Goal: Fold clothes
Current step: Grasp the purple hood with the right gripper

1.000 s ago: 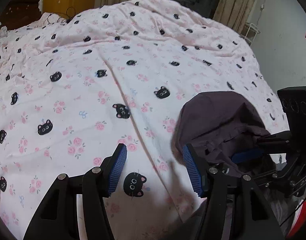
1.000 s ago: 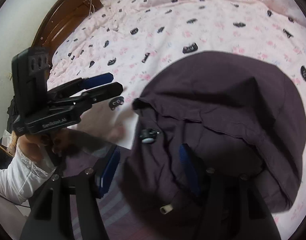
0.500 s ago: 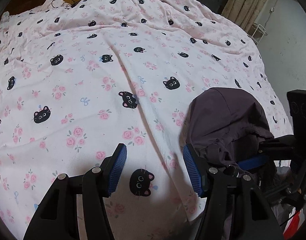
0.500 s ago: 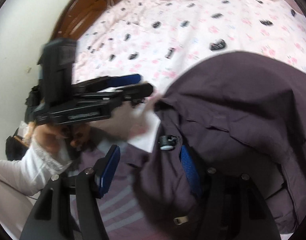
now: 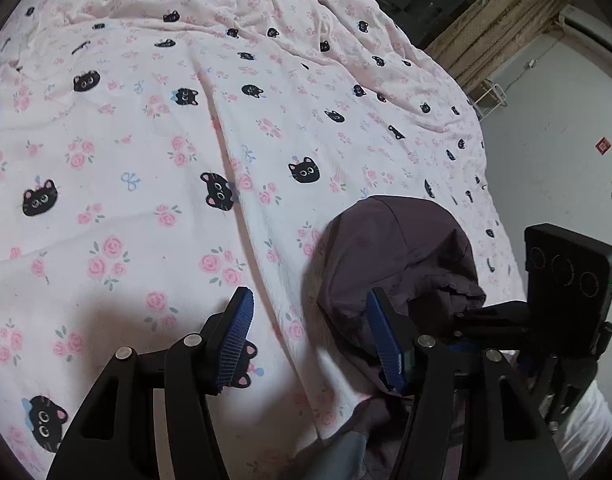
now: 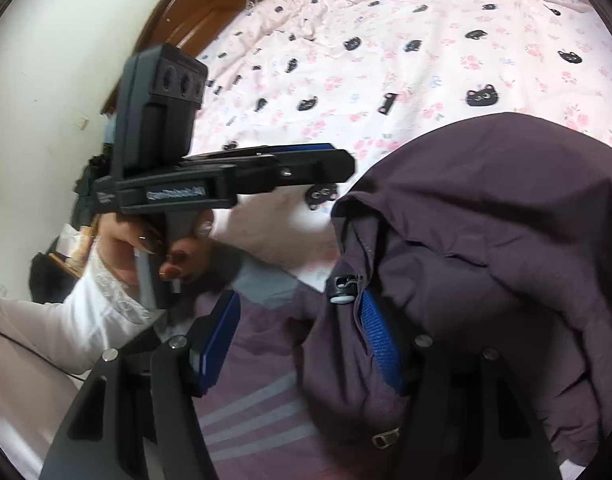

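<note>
A dark purple hooded jacket (image 5: 402, 256) lies bunched at the near right of the pink cat-print bedsheet (image 5: 186, 160). My left gripper (image 5: 310, 340) is open over bare sheet, its right finger (image 5: 386, 344) touching the jacket's left edge. In the right wrist view the jacket (image 6: 486, 220) fills the right side, with a cord stopper (image 6: 340, 288) on its rim. My right gripper (image 6: 298, 344) is open; jacket cloth drapes against its right pad (image 6: 380, 344) and striped purple fabric (image 6: 258, 400) lies beneath. The left gripper (image 6: 342, 160) hovers just left of the hood.
A person's hand (image 6: 146, 240) in a white sleeve holds the left gripper. The right gripper's body (image 5: 566, 276) stands at the bed's right edge. A wooden headboard (image 6: 194, 12) and a white wall bound the far side; curtains (image 5: 498, 28) hang beyond the bed.
The left gripper has rolled and shifted toward the jacket, its tips now close to the hood's edge. The right gripper stays at the jacket, its view tilted slightly.
</note>
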Action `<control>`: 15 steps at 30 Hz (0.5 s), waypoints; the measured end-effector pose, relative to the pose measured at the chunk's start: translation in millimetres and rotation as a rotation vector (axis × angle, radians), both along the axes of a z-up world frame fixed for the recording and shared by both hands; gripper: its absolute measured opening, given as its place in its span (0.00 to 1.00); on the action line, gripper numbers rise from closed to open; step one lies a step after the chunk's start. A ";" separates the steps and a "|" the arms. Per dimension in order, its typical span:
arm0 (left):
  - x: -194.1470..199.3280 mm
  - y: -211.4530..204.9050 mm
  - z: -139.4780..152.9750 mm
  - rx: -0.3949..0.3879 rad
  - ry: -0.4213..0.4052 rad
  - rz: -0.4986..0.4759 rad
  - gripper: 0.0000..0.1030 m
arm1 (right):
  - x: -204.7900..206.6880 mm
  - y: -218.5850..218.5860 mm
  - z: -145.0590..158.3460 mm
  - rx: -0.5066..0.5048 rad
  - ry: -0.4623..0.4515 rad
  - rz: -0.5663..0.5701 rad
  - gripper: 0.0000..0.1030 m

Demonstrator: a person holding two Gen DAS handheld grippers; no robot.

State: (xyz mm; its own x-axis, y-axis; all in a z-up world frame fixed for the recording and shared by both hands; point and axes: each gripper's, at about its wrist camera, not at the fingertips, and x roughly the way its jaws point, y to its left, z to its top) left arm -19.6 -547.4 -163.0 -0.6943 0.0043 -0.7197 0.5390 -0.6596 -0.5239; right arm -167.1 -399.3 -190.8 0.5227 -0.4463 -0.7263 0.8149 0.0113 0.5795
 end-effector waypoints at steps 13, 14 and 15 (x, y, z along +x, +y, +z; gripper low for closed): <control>1.1 -2.8 -3.0 0.043 0.016 0.023 0.52 | -7.3 -41.6 -22.3 0.084 0.078 -0.008 0.39; 1.2 -3.6 -3.4 0.046 0.018 0.025 0.52 | -7.8 -43.0 -21.8 0.082 0.068 -0.005 0.28; 1.4 -4.1 -3.8 0.047 0.018 0.027 0.52 | -9.8 -43.0 -19.9 0.074 0.051 -0.008 0.22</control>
